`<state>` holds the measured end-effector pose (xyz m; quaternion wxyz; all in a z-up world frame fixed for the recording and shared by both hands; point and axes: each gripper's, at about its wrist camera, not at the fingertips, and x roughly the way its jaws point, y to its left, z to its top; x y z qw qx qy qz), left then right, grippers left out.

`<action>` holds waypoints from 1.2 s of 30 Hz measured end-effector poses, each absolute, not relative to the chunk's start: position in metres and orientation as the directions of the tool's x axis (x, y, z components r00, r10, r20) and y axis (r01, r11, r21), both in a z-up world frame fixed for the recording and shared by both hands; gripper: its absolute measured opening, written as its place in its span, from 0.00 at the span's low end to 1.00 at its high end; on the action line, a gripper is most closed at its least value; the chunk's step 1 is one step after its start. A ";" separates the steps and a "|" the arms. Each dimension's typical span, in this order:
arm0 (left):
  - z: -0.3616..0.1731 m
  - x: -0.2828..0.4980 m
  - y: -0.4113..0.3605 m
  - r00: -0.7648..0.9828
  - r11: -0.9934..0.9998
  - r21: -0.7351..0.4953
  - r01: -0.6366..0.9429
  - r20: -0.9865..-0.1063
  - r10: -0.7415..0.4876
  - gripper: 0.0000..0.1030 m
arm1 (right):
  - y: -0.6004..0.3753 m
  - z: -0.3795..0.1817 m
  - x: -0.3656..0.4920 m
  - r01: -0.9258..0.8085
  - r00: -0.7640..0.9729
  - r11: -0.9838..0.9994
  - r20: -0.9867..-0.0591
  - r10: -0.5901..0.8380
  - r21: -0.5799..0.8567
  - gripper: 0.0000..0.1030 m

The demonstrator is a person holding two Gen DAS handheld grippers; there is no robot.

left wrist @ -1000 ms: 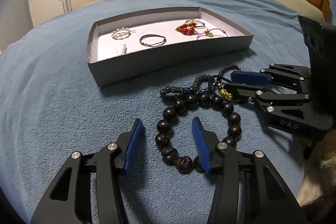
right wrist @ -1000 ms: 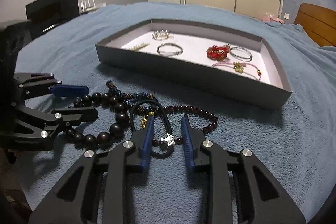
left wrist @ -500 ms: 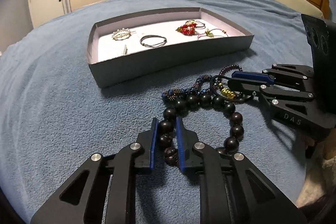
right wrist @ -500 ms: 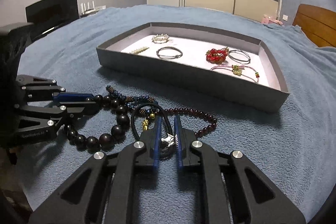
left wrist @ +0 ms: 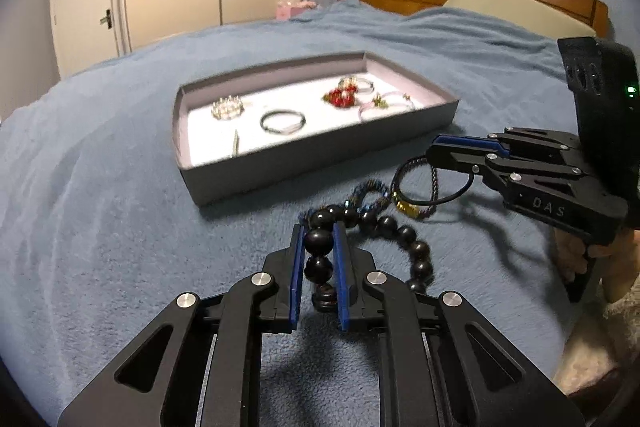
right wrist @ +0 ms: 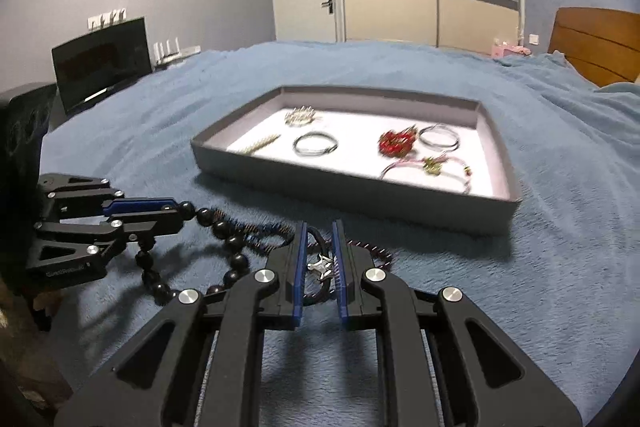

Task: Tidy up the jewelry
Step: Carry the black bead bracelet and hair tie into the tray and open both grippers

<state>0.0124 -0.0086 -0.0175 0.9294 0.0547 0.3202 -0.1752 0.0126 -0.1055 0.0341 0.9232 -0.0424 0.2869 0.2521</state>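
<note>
Both grippers were spread wide a moment ago, and now they have closed on jewelry and started to lift it off the blue blanket (left wrist: 100, 227).

The gray tray (left wrist: 320, 163) sits farther away on the bed, with rings and small bracelets already in it.

The left gripper (left wrist: 319, 243) is pinching the big black bead bracelet (left wrist: 404, 233) by one round bead at its left side. The rest of the beads hang and trail down to the right on the blanket. These beads look hard, smooth and a bit heavy, so one could roll out of the pads. Holding across a bead's middle, as it does now, seems the best spot. The string between the beads is floppy, so the loop will swing.

The right gripper (right wrist: 319, 247) is pressed together on the thin black cord bracelet (left wrist: 416, 183), near its little silver charm (right wrist: 320, 264). The cord is light and soft and will dangle. It lies tangled close to a dark red bead strand (right wrist: 372, 251) and a blue-brown bead strand (right wrist: 260, 233), so it might drag them along.
</note>
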 end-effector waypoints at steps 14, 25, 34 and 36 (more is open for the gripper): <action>0.016 0.009 -0.004 0.766 0.923 -0.015 0.383 -0.554 -0.327 0.15 | -0.122 0.061 0.016 -0.446 0.766 0.892 -0.484 0.423 0.073 0.12; 0.061 0.042 0.000 0.806 0.931 0.069 0.359 -0.525 -0.272 0.15 | -0.118 0.091 0.066 -0.409 0.803 0.910 -0.449 0.393 0.065 0.12; 0.085 0.111 -0.010 0.817 0.932 0.119 0.342 -0.527 -0.232 0.15 | -0.097 0.068 0.110 -0.440 0.751 0.893 -0.509 0.422 0.092 0.12; 0.082 0.132 -0.014 0.811 0.935 0.116 0.336 -0.540 -0.224 0.15 | -0.092 0.060 0.112 -0.456 0.732 0.886 -0.529 0.428 0.086 0.12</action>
